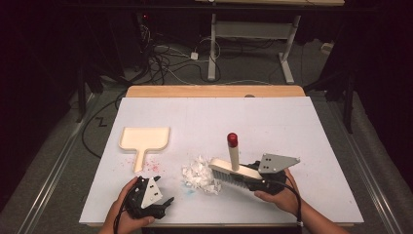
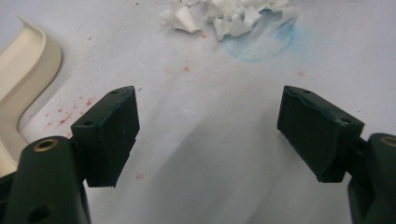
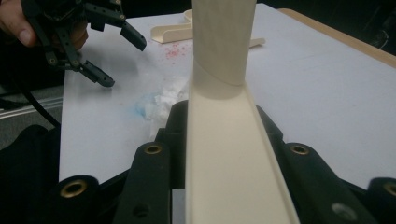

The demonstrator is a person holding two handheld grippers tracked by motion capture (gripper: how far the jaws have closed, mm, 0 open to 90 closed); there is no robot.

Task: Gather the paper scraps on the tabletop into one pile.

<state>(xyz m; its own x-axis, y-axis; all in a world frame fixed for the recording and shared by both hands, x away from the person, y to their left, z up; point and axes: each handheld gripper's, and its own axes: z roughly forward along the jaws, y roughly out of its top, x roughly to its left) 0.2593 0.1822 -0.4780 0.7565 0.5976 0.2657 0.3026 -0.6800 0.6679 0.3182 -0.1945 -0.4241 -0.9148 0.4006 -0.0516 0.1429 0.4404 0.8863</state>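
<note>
White sheeting covers the table. Cream dustpan lies flat at left, with nothing in it, and is cut off in the left gripper view. Right gripper is clamped on the brush, bristles touching the paper scraps; its jaw tips are hidden. Left gripper hovers with jaws wide apart, holding nothing.

Left gripper low at seven o'clock, jaws spread wide and empty, tips aimed toward two o'clock, hand wrapped round its rear. Right gripper at five o'clock, jaws clamped, pointing toward nine o'clock, hand beneath.
</note>
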